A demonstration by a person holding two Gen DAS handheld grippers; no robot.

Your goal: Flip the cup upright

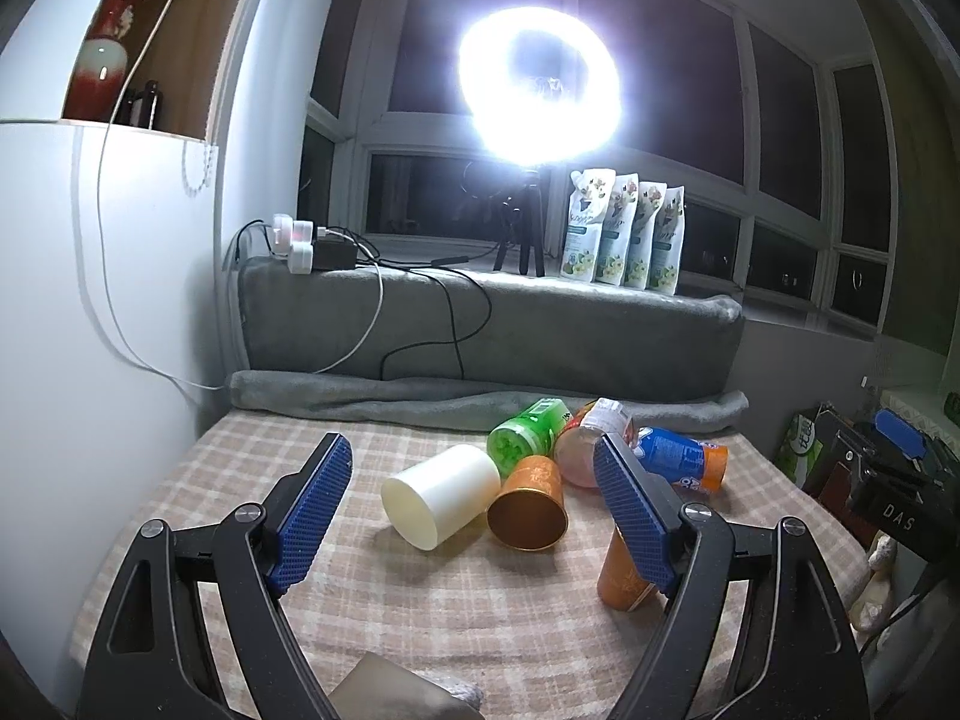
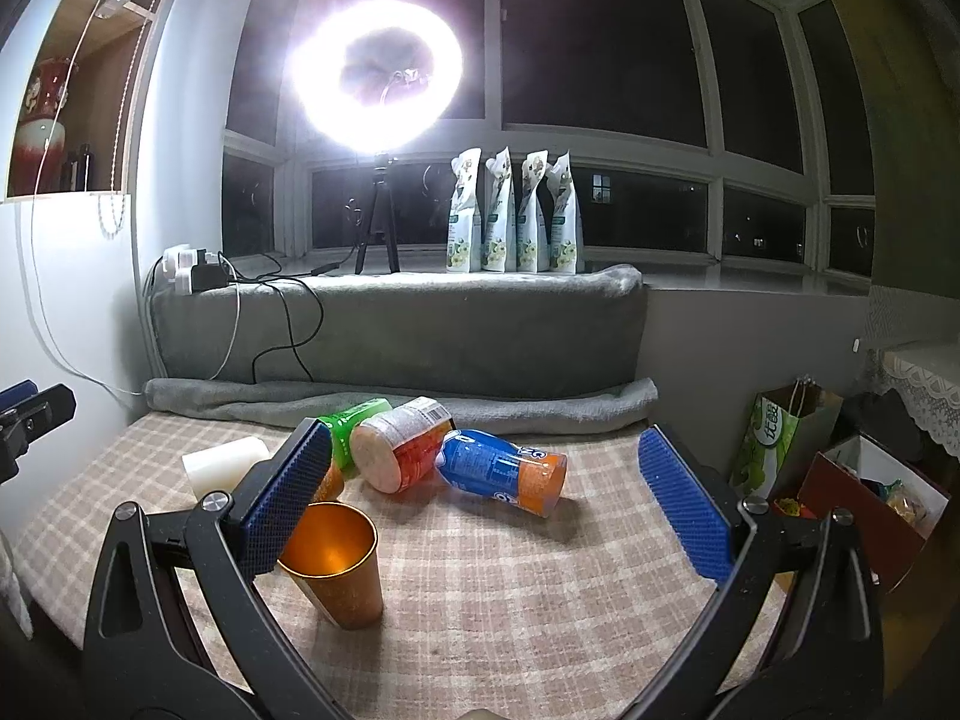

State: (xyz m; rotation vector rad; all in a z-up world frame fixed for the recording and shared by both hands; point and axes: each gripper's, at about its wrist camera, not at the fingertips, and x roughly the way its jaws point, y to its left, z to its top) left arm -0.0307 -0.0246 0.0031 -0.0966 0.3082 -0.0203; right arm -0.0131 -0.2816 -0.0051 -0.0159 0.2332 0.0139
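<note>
Right wrist view showed our right claw (image 2: 486, 501) wide open and empty beside an upright orange cup (image 2: 336, 564) on the table (image 2: 540, 600), while our left claw (image 1: 474, 510), equally open, faced the cream cup (image 1: 441, 495) lying sideways, which we judged needed gripping next.

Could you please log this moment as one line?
left gripper: open | right gripper: open | orange cup: upright | white cup: on side

Orange cup (image 2: 336, 564) shiny, metallic inside; white cup (image 1: 441, 495) smooth, matt; checked tablecloth (image 2: 510, 570) soft woven cloth.
</note>
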